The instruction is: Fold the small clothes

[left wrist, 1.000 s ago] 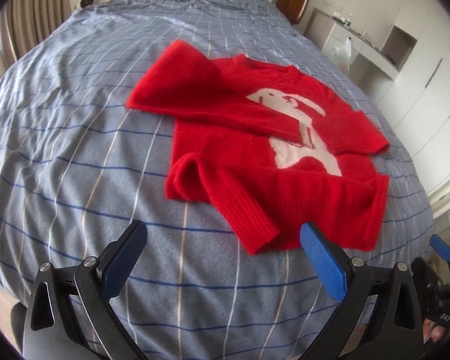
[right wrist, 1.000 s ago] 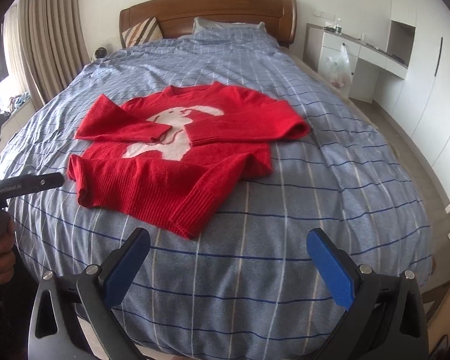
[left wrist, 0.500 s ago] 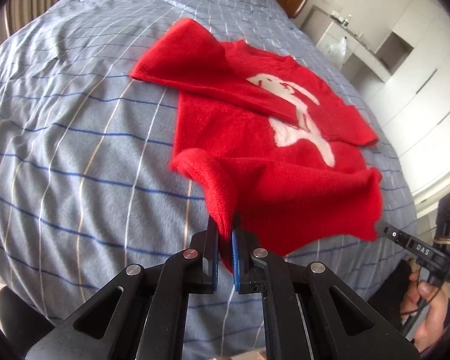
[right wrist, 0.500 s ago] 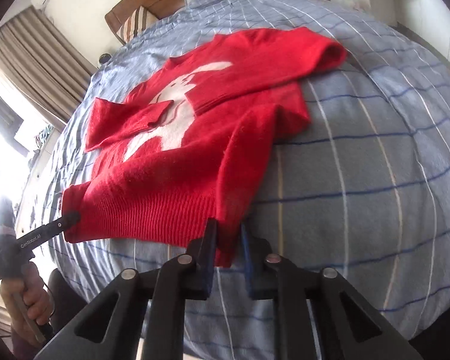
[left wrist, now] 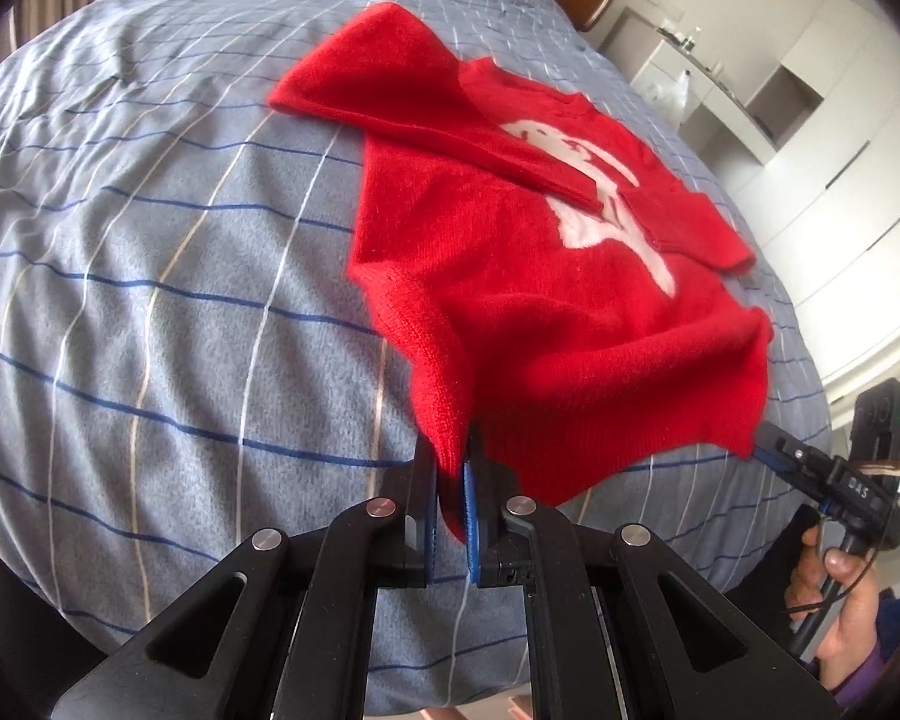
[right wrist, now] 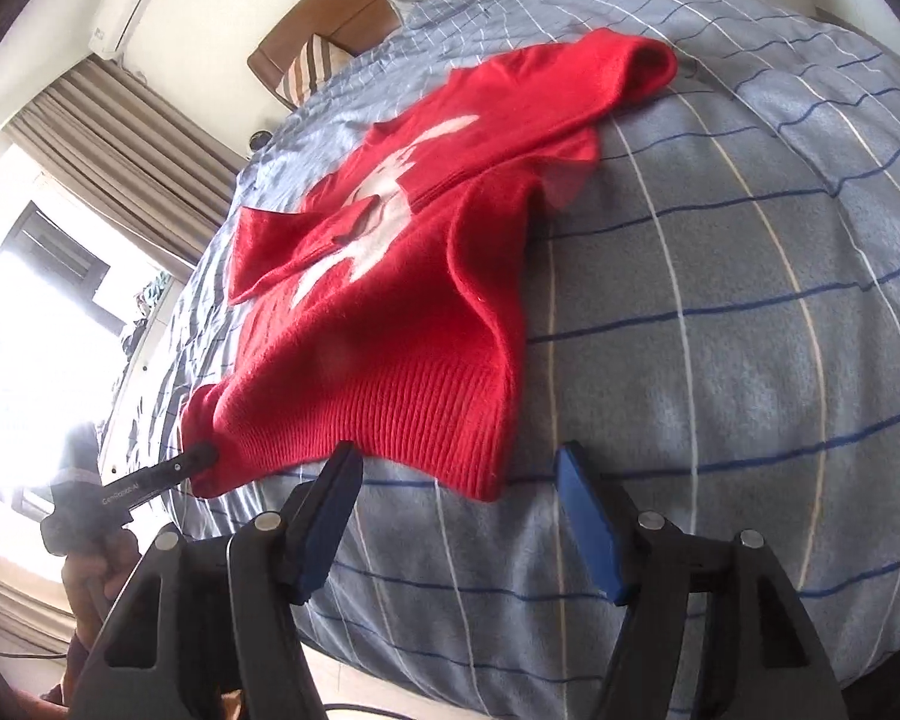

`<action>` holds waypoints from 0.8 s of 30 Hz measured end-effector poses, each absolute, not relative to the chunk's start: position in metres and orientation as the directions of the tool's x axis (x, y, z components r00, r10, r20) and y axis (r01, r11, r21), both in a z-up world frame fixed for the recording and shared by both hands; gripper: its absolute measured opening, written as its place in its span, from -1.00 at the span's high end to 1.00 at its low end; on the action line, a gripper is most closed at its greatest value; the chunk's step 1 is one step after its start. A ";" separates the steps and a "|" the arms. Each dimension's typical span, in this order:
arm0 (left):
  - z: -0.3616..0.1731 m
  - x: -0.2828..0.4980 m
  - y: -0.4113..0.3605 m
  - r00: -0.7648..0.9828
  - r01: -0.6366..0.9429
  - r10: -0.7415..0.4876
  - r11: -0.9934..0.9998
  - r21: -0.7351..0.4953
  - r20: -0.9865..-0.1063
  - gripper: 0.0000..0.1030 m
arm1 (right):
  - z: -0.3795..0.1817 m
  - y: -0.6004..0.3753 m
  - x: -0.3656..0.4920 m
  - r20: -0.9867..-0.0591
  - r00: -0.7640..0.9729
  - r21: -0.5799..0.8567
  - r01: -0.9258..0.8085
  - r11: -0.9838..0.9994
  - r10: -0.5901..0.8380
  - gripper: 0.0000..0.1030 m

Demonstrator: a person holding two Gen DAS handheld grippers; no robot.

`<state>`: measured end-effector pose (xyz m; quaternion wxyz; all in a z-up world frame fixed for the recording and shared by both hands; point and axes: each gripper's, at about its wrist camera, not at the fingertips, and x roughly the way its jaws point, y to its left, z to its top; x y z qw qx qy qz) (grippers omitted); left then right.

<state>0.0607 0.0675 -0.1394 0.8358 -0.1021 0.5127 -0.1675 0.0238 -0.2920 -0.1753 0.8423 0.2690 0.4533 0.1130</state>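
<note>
Left to right: the left gripper (left wrist: 450,483), which stood wide open w/ nothing in it a sec ago, is now closed narrow on the hem corner of the red sweater (left wrist: 528,276) and holds that corner a bit above the bed (left wrist: 150,276). The sweater's hem, flat before, is now pulled toward the bed's near edge and bunched at the left corner. The right gripper (right wrist: 456,516) was wide open, then nearly closed at the other hem corner half a sec ago; now its jaws are opening again. In the right wrist view the ribbed hem corner lies on the bed just beyond its blue pads (right wrist: 588,534), not pressed by them.

Count: 1 sweater, 2 sleeves folded over the front w/ 1 white animal figure; 2 grippers; 1 bed w/ striped blue cover; 1 striped pillow (right wrist: 309,69) at the wooden headboard (right wrist: 342,12). The sweater lies mid-bed, hem at the near edge.
</note>
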 end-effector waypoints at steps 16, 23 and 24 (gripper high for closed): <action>-0.159 0.023 0.080 0.337 0.147 -0.340 0.940 -0.307 -0.878 0.96 | -0.182 -0.309 -0.029 -0.831 0.417 0.472 0.176 0.864 0.369 0.93; -0.177 0.030 0.085 0.366 0.075 -0.269 0.963 -0.260 -0.891 0.96 | -0.213 -0.307 -0.011 -0.863 0.387 0.430 0.225 0.874 0.325 0.93; -0.182 0.029 0.083 0.367 0.073 -0.254 0.967 -0.245 -0.895 0.96 | -0.217 -0.309 -0.013 -0.861 0.389 0.436 0.235 0.869 0.327 0.93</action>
